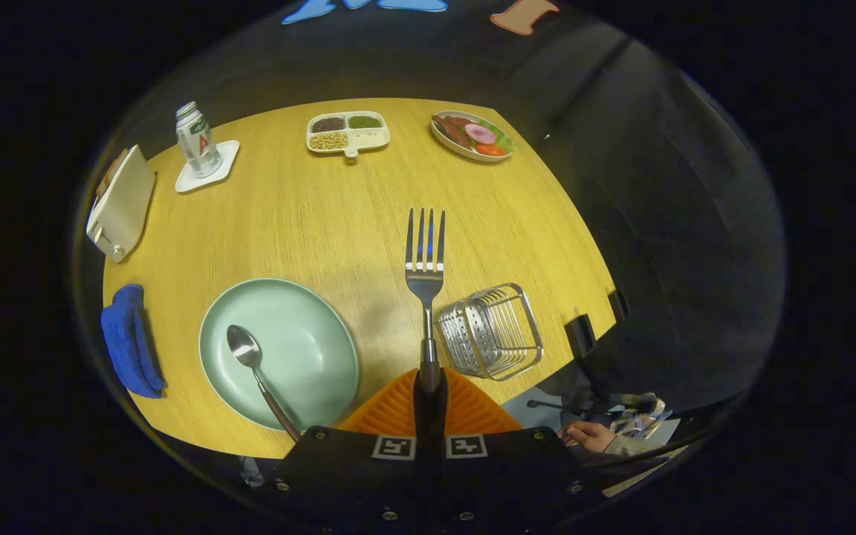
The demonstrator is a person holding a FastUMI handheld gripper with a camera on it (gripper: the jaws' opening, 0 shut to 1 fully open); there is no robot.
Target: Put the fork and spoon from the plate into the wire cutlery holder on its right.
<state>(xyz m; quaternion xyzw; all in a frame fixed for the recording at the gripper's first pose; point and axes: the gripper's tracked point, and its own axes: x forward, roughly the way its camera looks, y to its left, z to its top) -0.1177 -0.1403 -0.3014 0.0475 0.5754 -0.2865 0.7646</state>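
1. My gripper point(429, 386) is clenched on the handle of the silver steel fork point(425, 260); both fingers press on it near its end, and the tines point straight ahead, raised above the yellow wooden table point(309, 215)
2. The square wire cutlery holder with a perforated metal liner point(490, 331) stands just right of the fork, close to the table's right edge and near its front right corner
3. The round pale green plate point(279, 353) sits near the table's front edge, left of my fingers, and the steel spoon with a dark handle point(258, 375) lies in it, bowl up toward the middle, handle running over the front rim
4. I judge the fork to be light, rigid and slick; held this far back it may pivot between the pads, so I would keep the squeeze firm and tip it tines-down over the holder's opening
5. The spoon should handle alike: hard, smooth, prone to slide on the glazed plate. I would take it at the handle where it overhangs the rim
6. The holder looks light and could shift if the tines catch a wire
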